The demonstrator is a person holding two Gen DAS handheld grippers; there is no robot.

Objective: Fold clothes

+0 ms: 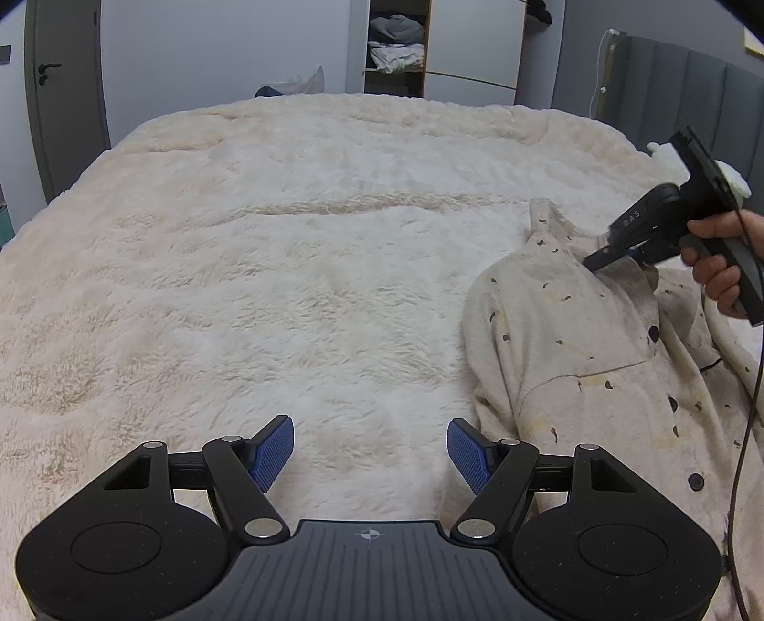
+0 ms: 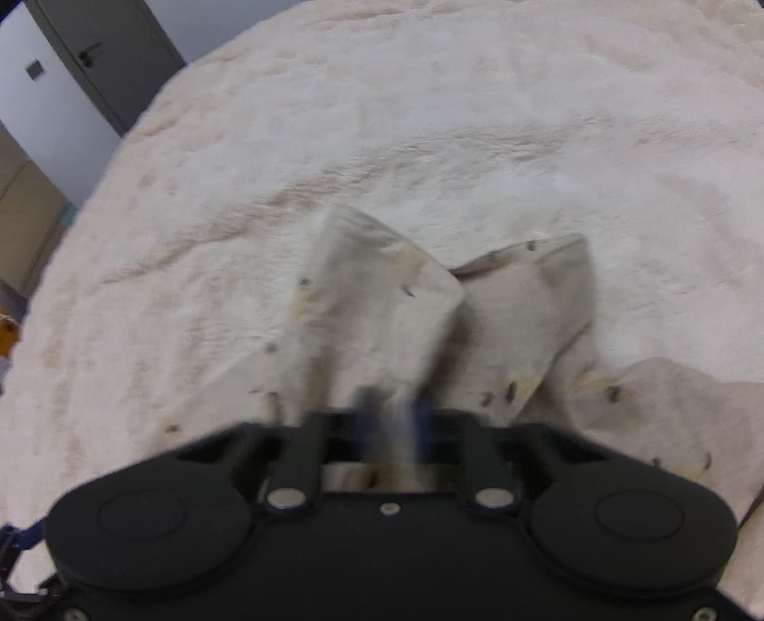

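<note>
A cream pyjama shirt (image 1: 587, 353) with small dark specks and dark buttons lies at the right of the bed. My left gripper (image 1: 370, 451) is open and empty, low over the blanket just left of the shirt's edge. My right gripper (image 1: 609, 255) is shut on the shirt's fabric near the collar and lifts it into a peak. In the blurred right wrist view the shirt (image 2: 382, 315) hangs in folds from the closed right gripper (image 2: 394, 411).
A fluffy cream blanket (image 1: 296, 267) covers the whole bed. A grey headboard (image 1: 687, 91) stands at the far right. An open wardrobe (image 1: 396, 43) with clothes and a grey door (image 1: 67, 86) are behind the bed.
</note>
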